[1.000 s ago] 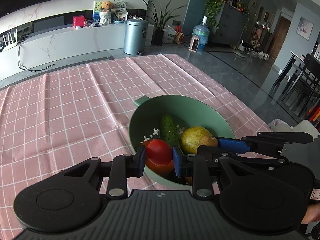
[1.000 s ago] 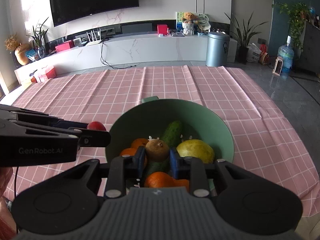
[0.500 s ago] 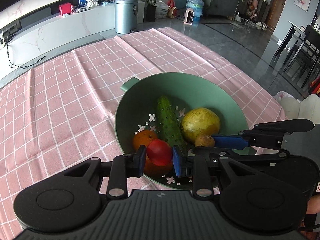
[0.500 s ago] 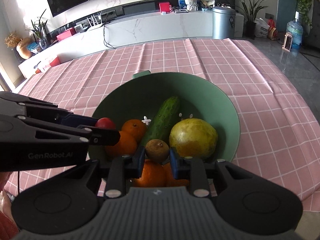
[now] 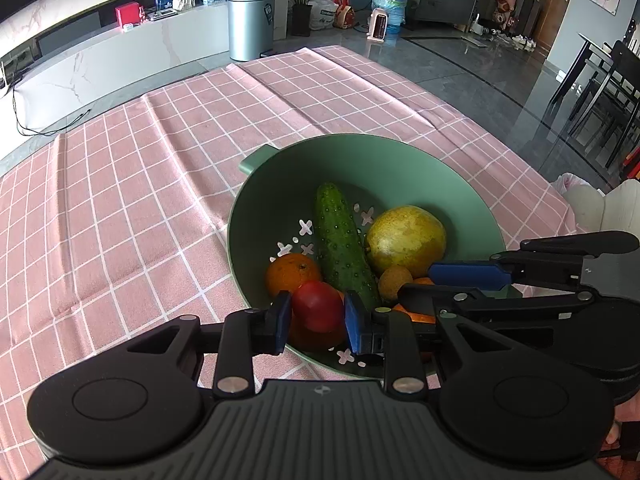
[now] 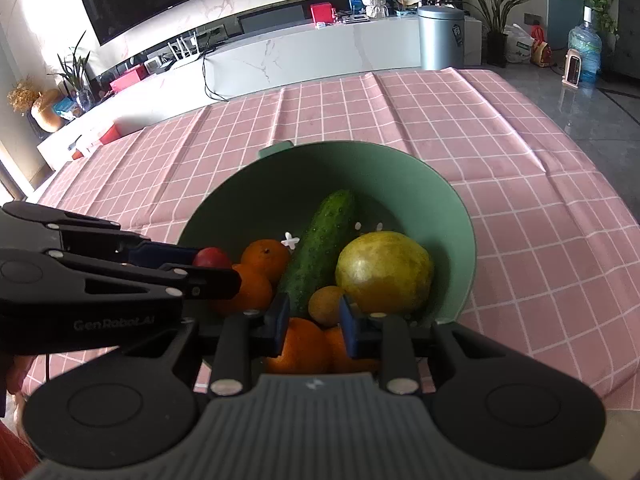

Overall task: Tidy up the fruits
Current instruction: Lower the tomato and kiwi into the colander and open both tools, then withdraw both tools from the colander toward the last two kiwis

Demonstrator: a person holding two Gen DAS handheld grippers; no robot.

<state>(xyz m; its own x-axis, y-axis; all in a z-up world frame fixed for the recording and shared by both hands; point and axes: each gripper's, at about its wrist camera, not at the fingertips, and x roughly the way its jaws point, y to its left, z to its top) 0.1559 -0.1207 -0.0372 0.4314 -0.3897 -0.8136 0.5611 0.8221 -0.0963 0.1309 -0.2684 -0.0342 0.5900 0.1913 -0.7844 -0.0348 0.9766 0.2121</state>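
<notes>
Left gripper [image 5: 316, 316] clenched on small smooth red fruit [image 5: 318, 307], over green plastic colander bowl [image 5: 400, 168] at 6 o'clock rim. Fruit light, likely soft-skinned, slippery: grip across widest middle, gently. Right gripper [image 6: 314, 318] jaws opening around small round brown fruit [image 6: 326, 305], pads barely clear.

Colour rundown: tablecloth [image 5: 140, 184] is pink with a thin white grid, kinda creased. The bowl [image 5: 372, 160] is a soft sage green with little white flower-shaped holes in the bottom. Inside there's a bumpy dark green cucumber [image 5: 340, 244], a yellow-green pear [image 5: 406, 240], bright oranges [image 5: 290, 272], a red tomato [image 5: 318, 306] and a brownish kiwi [image 6: 326, 306]. Both grippers are black with blue pads [image 5: 280, 320]. Silver-grey bin [image 5: 251, 24] in the back.
</notes>
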